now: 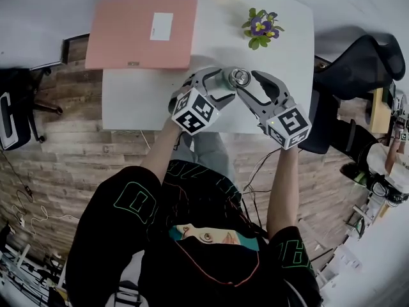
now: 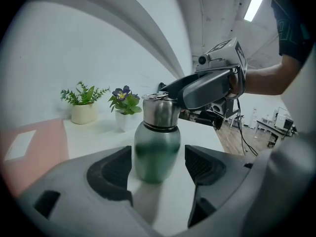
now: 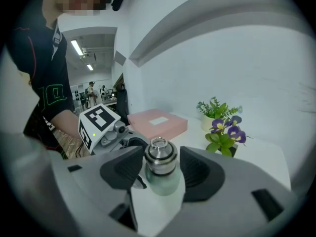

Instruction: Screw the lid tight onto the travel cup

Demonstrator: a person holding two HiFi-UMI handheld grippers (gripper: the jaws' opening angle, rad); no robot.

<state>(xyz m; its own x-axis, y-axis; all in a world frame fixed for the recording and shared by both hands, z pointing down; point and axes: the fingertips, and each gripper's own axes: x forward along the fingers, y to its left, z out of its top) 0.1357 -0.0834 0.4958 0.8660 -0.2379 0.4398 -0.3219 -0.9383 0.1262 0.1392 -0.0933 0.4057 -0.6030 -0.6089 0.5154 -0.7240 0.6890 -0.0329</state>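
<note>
Travel cup [image 1: 227,79] stood upright on the white surface [image 1: 140,101], near the surface's edge closest to the person [image 1: 192,235], and its green body carried the steel lid [image 1: 241,77] on top. We saw both tools brought up to it from that same edge. The left tongs [image 1: 220,85] were spread wide. In the left gripper view their dark pads [image 2: 111,174] flanked the lower green body of the cup [image 2: 157,147] with a clear gap on each side, so they gripped nothing. The right tongs [image 1: 252,88] were also parted. In the right gripper view the lid [image 3: 159,157] sat between their pads [image 3: 197,174] with only narrow gaps, and we saw no pad pressing on it. Further in on the surface, towards its far left corner, lay a pink folder [image 1: 142,31]. A pot of purple flowers [image 1: 261,27] stood towards the surface's far right, and a green plant [image 2: 83,105] in a cream pot stood at the surface's far edge.
</note>
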